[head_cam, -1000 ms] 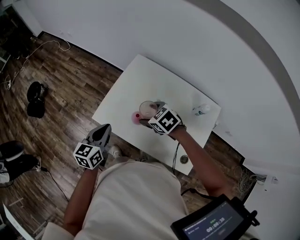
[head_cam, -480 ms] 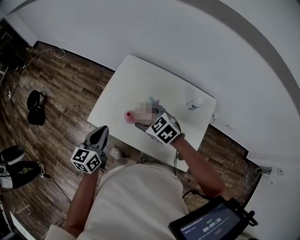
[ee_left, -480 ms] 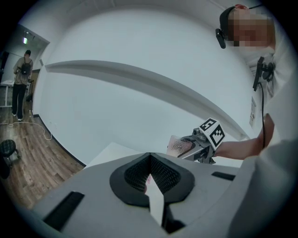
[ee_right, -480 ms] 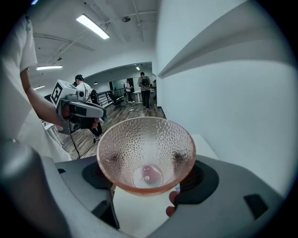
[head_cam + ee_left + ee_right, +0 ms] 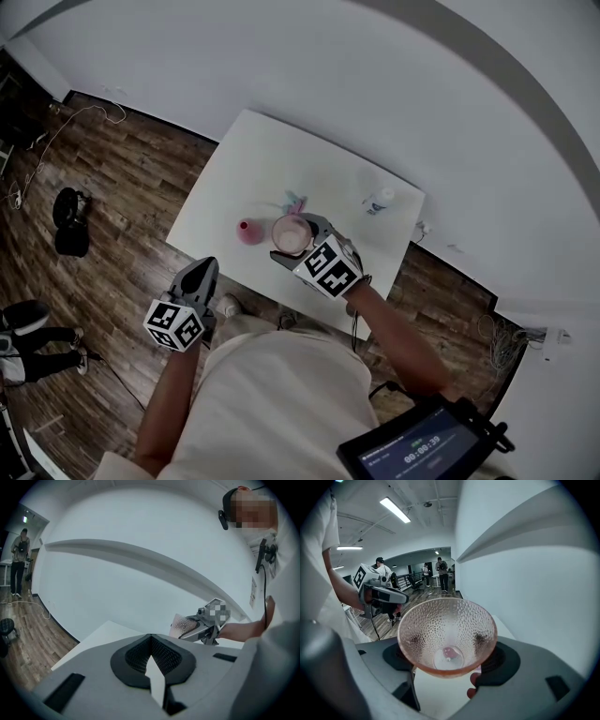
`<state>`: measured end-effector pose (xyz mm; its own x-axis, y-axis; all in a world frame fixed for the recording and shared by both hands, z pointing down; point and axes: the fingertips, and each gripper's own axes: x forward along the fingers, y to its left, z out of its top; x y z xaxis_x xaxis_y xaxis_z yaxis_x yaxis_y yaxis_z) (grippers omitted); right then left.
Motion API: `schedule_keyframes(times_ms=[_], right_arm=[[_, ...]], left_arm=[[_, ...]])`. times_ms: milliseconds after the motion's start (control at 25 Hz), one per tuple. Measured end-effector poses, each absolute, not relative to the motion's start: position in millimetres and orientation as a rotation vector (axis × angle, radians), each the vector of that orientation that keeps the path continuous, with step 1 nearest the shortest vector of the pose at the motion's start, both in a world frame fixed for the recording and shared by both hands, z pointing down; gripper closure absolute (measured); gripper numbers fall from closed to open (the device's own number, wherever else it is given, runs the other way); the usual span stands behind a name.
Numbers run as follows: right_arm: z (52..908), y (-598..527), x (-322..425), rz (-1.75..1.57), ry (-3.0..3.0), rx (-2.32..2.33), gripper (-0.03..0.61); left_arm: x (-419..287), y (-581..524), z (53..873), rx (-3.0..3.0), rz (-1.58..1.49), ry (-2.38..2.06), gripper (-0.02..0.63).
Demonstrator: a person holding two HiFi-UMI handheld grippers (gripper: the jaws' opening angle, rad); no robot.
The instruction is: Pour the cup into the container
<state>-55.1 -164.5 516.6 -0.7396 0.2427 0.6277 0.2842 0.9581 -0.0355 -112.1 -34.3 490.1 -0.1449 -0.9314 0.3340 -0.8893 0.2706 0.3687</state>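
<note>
cup (image 5: 446, 625) | light, stiff, slick dimpled plastic (likely) | right gripper (image 5: 449, 660) fingers pinch its lower wall | left gripper (image 5: 153, 672) fingers pressed together

The cup (image 5: 446, 634) is clear pale pink with a fine dimpled pattern, and the container (image 5: 248, 231) is solid pink on the white table (image 5: 253, 169). The left gripper (image 5: 151, 656) and right gripper (image 5: 447, 660) are grey with black pads, and each carries a cube of black-and-white square markers. The floor (image 5: 112, 197) is dark brown wood planks.

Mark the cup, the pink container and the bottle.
cup (image 5: 446, 637): right gripper view, on its dimpled inside wall.
pink container (image 5: 248, 231): head view, on its top.
bottle (image 5: 378, 202): head view, on its body.
</note>
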Motion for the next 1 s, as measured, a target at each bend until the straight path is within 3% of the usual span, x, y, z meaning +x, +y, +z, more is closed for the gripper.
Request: schedule_keyframes(times_ms=[1000], right_arm=[[515.9,-215.2,8.9,-0.075,-2.497,-0.163,0.202]], left_arm=[[-83.2,-78.1,493.4,1.719,-0.027,-1.939,0.604]])
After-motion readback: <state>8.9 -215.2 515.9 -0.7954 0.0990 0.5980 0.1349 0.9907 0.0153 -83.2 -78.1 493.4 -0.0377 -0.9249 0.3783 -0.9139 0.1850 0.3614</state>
